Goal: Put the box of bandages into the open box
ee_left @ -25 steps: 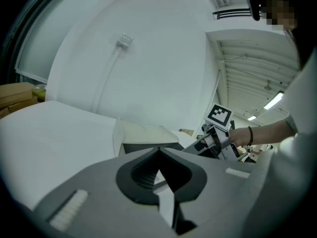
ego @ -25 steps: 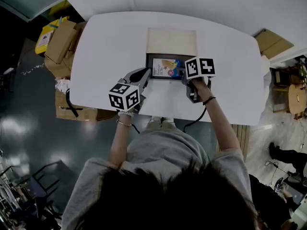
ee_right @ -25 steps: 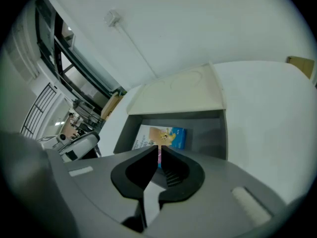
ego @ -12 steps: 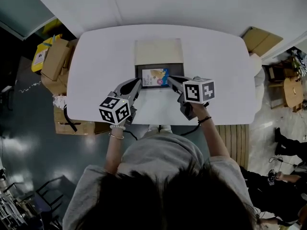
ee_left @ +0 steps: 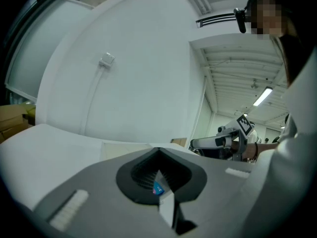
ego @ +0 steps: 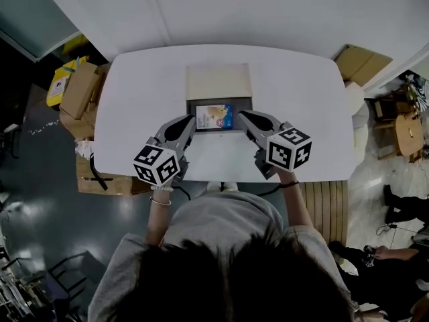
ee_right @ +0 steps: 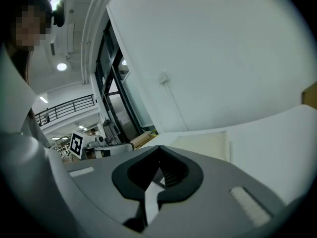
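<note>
Box of bandages (ego: 216,117) lies flat inside open box (ego: 218,82) at ctr of table (ego: 134,99) — lid flap stands up at 12 o'clock. Left gripper (ego: 190,120) sits at box's 8 o'clock and right gripper (ego: 242,115) at 4 o'clock — both w/ jaws closed together, nothing gripped, tips just beside the box.

Overhead, the head camera looks steeply down past the person onto the white table (ego: 134,99), with the left gripper (ego: 190,120) and right gripper (ego: 242,115) seen from behind. Each gripper camera sits low and close behind its own jaws, facing almost level across the tabletop toward the white wall (ee_left: 138,73). All three views share the table and the pale lid of the open box (ego: 218,81). Each gripper camera also catches the other gripper off to one side.
</note>
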A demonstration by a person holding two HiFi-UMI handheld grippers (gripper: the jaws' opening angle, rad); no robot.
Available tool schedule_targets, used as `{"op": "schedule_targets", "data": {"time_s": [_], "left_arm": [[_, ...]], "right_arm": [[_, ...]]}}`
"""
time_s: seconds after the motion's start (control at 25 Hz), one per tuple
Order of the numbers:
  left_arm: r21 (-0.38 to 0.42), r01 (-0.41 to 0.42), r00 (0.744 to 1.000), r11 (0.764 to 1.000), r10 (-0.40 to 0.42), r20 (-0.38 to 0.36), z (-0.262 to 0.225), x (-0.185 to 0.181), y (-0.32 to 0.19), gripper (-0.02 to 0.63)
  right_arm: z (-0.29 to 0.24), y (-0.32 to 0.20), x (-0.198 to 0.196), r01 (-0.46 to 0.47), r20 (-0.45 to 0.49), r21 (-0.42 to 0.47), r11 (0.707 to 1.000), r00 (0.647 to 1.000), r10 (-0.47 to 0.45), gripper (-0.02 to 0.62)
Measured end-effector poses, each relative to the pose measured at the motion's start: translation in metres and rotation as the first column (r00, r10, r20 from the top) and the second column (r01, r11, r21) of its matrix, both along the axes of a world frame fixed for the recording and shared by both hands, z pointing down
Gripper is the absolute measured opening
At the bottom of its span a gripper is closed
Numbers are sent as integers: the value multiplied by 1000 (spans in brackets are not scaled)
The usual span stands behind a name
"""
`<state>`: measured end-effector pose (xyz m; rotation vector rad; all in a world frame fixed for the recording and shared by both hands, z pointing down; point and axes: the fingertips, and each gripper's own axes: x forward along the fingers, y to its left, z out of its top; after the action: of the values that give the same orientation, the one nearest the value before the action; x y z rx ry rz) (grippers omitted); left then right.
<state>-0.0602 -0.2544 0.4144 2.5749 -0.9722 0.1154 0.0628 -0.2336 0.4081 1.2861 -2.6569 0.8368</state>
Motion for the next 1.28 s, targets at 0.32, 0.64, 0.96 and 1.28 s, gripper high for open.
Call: {"op": "schedule_targets", "data": {"time_s": [0.32,0.64,0.96,1.28], "left_arm": [[69,18,1000,997,-16,-20,-28,3,1,-6],[113,27,999,993,-23,-31,-44,4,4,-6],[116,44,999,992,-42,-21,-44,1,-1,-6],[101,71,997,992,-69,-15,-36,-5,-3,-6]], "right_arm": [[-31,2,21,-24,5,126,992,1000,24,11],[-48,4,29,-33,-1,191,981,999,34,11],[-45,0,32,-38,3,193,980,999,38,12],[-39,-3,37,-55,18,181,982,998,52,12]]}}
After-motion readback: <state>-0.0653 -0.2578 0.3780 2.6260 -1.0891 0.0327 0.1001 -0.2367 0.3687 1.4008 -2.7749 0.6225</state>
